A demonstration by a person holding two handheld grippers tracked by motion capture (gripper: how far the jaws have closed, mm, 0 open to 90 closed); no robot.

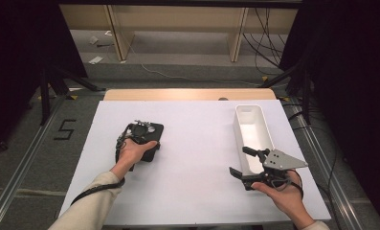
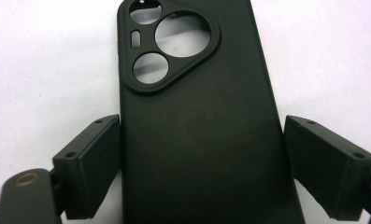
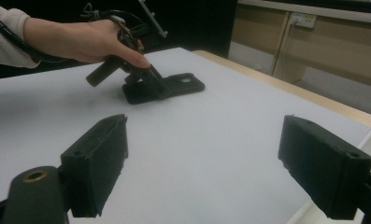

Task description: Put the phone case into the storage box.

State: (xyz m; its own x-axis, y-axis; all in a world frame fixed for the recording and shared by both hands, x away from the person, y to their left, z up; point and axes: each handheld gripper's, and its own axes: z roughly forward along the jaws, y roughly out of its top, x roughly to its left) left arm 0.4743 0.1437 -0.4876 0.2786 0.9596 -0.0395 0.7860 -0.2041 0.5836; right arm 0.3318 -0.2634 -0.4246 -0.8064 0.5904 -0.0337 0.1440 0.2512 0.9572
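Observation:
A black phone case [image 1: 155, 132] lies flat on the white table top [image 1: 197, 158], left of centre, back side up with its camera cut-outs away from me. My left gripper [image 1: 142, 136] points down at it. In the left gripper view the case [image 2: 197, 154] sits between the jaws of the left gripper [image 2: 202, 120]: the left pad [image 2: 92, 163] is against its edge and the right pad [image 2: 328, 163] stands a sliver off. My right gripper [image 1: 238, 160] hovers open at the right with nothing between its jaws, and from it I see the case [image 3: 185, 84] under the left gripper [image 3: 148, 81].
A long white bin [image 1: 252, 112] stands lengthwise at the table's right side, just beyond the right gripper. The table's wooden far edge [image 1: 187, 94] shows behind the white top. Cables and black stands lie on the floor around it.

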